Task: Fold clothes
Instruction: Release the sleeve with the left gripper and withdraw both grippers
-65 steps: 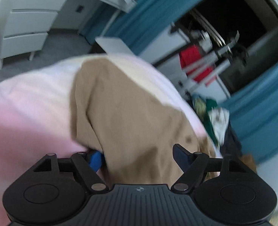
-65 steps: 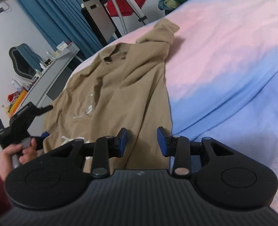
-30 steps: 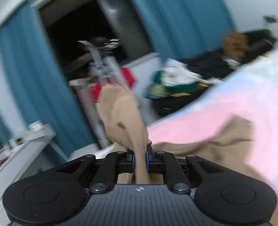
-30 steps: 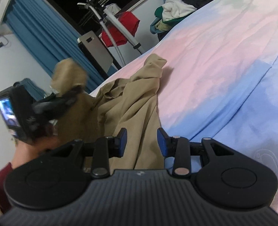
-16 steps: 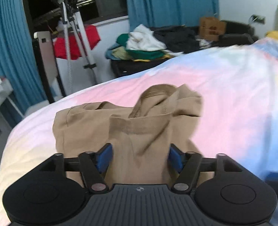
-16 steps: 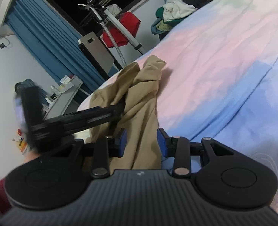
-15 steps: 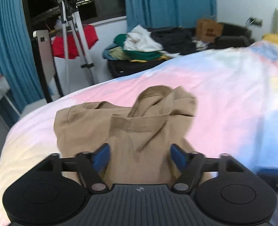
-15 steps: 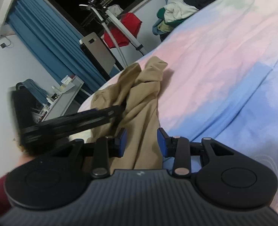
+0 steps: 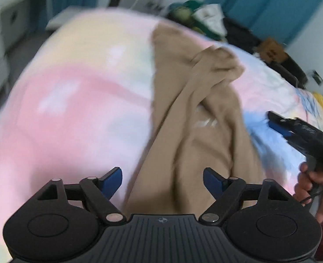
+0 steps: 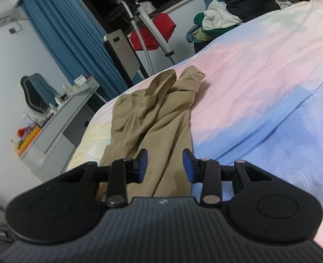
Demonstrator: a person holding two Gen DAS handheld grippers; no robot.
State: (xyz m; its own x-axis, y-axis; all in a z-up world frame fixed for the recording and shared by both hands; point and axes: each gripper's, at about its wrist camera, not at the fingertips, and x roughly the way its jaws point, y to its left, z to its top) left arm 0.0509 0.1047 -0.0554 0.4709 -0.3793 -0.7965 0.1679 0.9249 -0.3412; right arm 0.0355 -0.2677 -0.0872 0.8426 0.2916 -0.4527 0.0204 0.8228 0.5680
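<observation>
A tan T-shirt (image 9: 196, 118) lies rumpled on a pink, blue and pale yellow bedsheet (image 9: 73, 109), one side folded over its middle. My left gripper (image 9: 162, 180) is open and empty, hovering above the shirt's near end; this view is blurred. My right gripper (image 10: 163, 166) is open and empty, low over the shirt (image 10: 152, 114) near its right edge. The right gripper also shows at the right edge of the left wrist view (image 9: 277, 125), held in a hand.
Beyond the bed (image 10: 260, 83) stand a garment steamer pole (image 10: 146, 28) with a red cloth (image 10: 155, 32), a heap of clothes (image 10: 218, 22), blue curtains (image 10: 73, 41) and a white dresser (image 10: 58, 120) at the left.
My left gripper carried the shirt's side over the middle, opened and let it go, then pulled back and swung to look down on the shirt. The right gripper stayed open and almost still.
</observation>
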